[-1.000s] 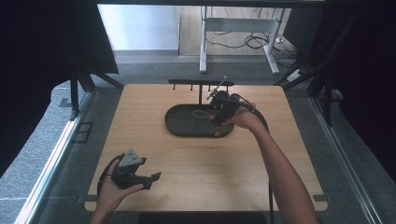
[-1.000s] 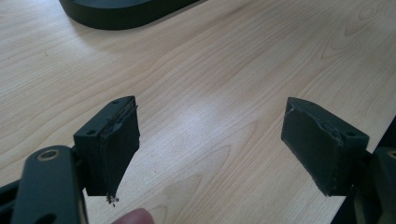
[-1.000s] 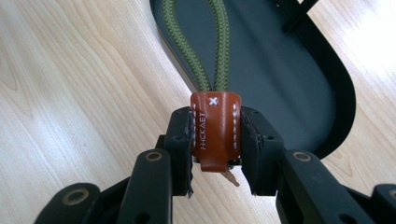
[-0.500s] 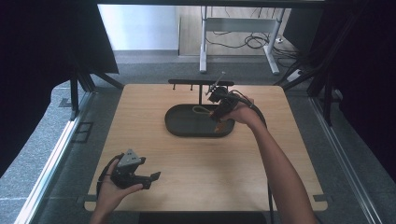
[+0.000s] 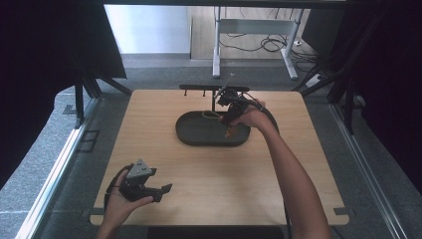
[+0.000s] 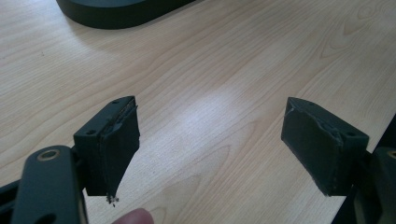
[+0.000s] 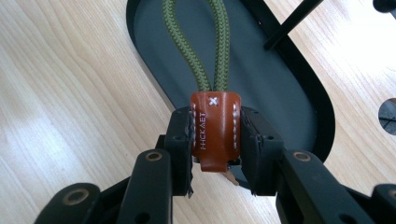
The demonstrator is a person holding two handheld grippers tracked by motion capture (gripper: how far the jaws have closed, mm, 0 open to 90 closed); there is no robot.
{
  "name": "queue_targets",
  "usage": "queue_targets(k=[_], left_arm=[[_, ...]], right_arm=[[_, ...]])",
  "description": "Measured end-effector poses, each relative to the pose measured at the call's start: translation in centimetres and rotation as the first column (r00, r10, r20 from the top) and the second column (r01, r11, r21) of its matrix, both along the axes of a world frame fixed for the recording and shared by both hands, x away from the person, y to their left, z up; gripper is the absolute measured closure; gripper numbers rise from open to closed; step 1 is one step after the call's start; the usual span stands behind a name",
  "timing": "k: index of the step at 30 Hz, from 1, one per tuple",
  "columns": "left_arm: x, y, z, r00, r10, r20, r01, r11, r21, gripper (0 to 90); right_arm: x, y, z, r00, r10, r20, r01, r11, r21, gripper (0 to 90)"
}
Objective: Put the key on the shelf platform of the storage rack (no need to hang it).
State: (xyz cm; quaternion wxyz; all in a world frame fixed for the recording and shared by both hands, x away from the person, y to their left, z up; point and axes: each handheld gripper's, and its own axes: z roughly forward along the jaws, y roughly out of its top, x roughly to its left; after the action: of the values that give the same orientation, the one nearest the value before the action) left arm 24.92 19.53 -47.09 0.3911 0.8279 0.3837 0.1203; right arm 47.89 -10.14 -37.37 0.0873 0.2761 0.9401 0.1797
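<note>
I count two grippers, one dark oval tray (image 5: 199,139), one black rack (image 5: 199,87) with pegs behind it, and one keychain strap: a loop of olive cord (image 7: 205,42) running into a brown leather tab (image 7: 215,128).

My right gripper (image 7: 215,140) is clenched on that leather tab, one jaw pressing each side, with the cord loop hanging away over the tray floor. In the high view the right gripper (image 5: 230,107) sits above the far right part of the tray, just in front of the rack, and the tab (image 5: 228,131) shows as a small orange spot near the tray's right rim.

My left gripper (image 5: 147,185) rests near the table's near-left corner, well apart from the tray. Its jaws stand wide, released, with only bare wood between them in the left gripper view (image 6: 210,140).

The table (image 5: 164,164) has broad open wood between the tray and the near edge, and more to the tray's left. The rack stands close to the far edge.
</note>
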Motion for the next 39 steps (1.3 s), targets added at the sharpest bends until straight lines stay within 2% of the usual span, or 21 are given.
queue_targets(k=[6,7,12,14,20,33,39], left_arm=[[0.0,0.2,0.0,0.9999,0.014,0.006,-0.014,0.9998,-0.014,19.7],[0.0,0.3,0.0,0.9998,0.017,0.008,-0.017,0.9997,-0.016,19.7],[0.0,0.6,0.1,0.9997,0.025,0.007,-0.025,0.9996,-0.017,19.6],[0.0,0.6,0.1,0.9997,0.024,0.008,-0.024,0.9996,-0.017,19.7],[-0.1,0.5,0.2,0.9997,0.022,0.011,-0.022,0.9996,-0.017,19.7],[0.0,0.4,0.1,0.9999,0.016,0.005,-0.016,0.9998,-0.014,19.7],[0.0,0.4,0.0,0.9998,0.017,0.004,-0.017,0.9998,-0.014,19.7]], right_arm=[[1.1,0.3,-0.4,0.9998,-0.014,-0.012,0.013,1.0,-0.013,67.0],[1.4,0.3,-0.5,1.0,-0.004,-0.008,0.004,1.0,-0.009,67.0],[2.4,0.4,-0.9,0.9997,-0.022,0.003,0.022,1.0,-0.019,67.0],[2.8,0.4,-1.2,0.9992,-0.04,0.006,0.04,0.999,-0.013,67.0],[3.8,0.1,-2.3,0.999,-0.046,0.004,0.046,0.999,-0.003,67.0],[4.4,0.0,-5.1,0.9987,-0.051,0.008,0.051,0.999,0.0,66.8],[4.3,0.0,-5.9,0.9991,-0.043,0.005,0.043,0.999,0.002,66.7]])
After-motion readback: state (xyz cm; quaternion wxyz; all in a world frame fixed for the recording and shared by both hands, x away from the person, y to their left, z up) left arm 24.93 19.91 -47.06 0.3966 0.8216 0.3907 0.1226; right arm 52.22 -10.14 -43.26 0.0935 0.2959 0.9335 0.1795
